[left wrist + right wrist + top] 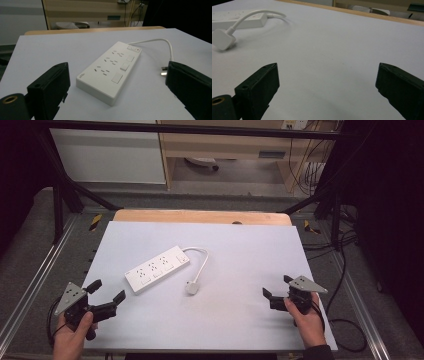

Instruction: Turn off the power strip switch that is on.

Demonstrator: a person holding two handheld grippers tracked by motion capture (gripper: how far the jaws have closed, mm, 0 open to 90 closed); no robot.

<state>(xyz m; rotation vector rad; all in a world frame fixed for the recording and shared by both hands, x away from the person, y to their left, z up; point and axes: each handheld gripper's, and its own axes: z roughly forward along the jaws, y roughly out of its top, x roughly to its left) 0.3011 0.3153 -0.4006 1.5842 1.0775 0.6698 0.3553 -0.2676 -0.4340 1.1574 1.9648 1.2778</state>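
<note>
Left gripper view gave the close look at the power strip (110,72): three socket rows with a rocker switch beside each and a main switch at the far end, detail the high view lacked. High view added the overall layout: left tool (106,291) at the near left of the table (240,320), right tool (280,287) at the near right, both hand-held, jaws spread wide with nothing between them. Right gripper view looked along the bare table, with the white plug (222,38) and its cable (249,16) far off to the upper left of that tool's jaws. Black frame rails, floor cables and wooden shelving sat past the table's far edge, none of it between tools and strip. Strip lay flat, just ahead of the left tool, not touching it; well apart from the right tool.
</note>
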